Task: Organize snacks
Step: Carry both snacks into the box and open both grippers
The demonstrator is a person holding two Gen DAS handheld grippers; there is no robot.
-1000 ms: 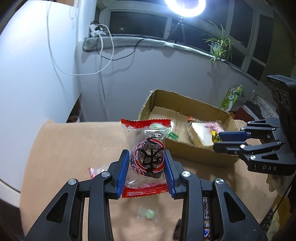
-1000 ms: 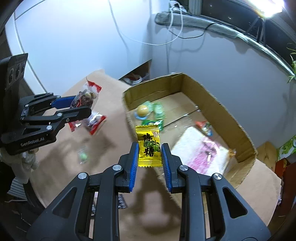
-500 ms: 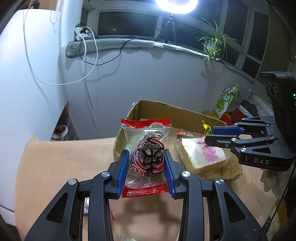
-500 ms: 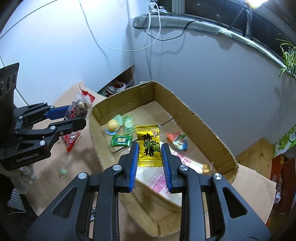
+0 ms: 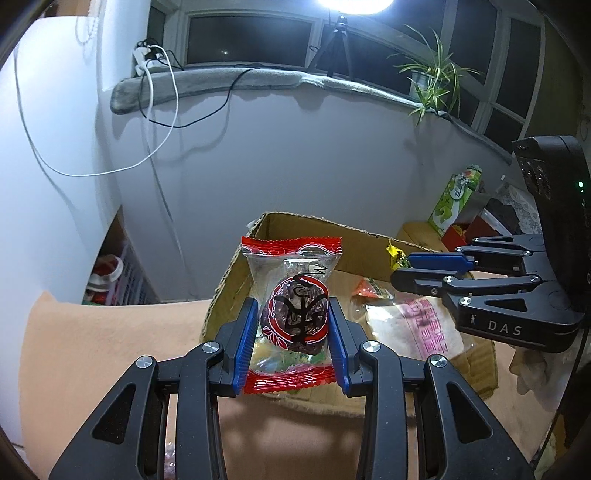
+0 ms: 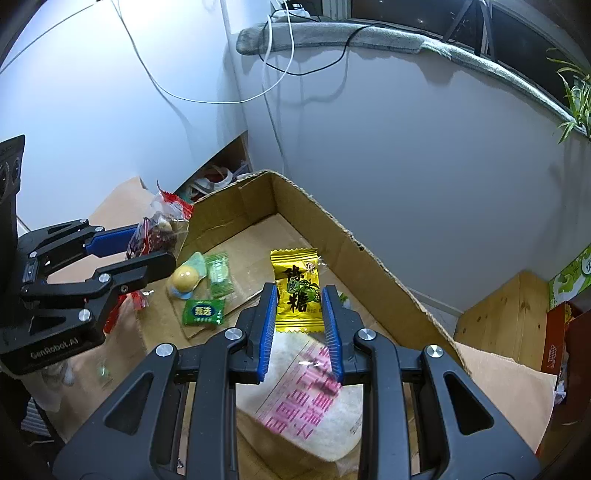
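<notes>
Lettering is plentiful. "DAS" is printed in white on the side of the right gripper where the left wrist view catches it, and "GenRobot.AI" runs along the body of the left gripper in the right wrist view. The left gripper's blue-padded jaws pinch a clear snack packet with red crimped ends, holding a dark round sweet under a bold black character in a red ring; it hangs above the near wall of the cardboard box. The right gripper's jaws pinch a yellow candy packet printed with black Chinese characters and a green fruit, held over the inside of the cardboard box. Below it on the box floor lies a large white bag with pink print, blurred beyond reading. Farther back are a small green sachet with white characters, a pale green wrapper and a yellow ball-shaped sweet.

The box sits on a tabletop covered with a peach-coloured cloth. Behind it stands a grey-white wall with a white cable dangling from a padded windowsill. A ring light, a spider plant and a green carton are also there.
</notes>
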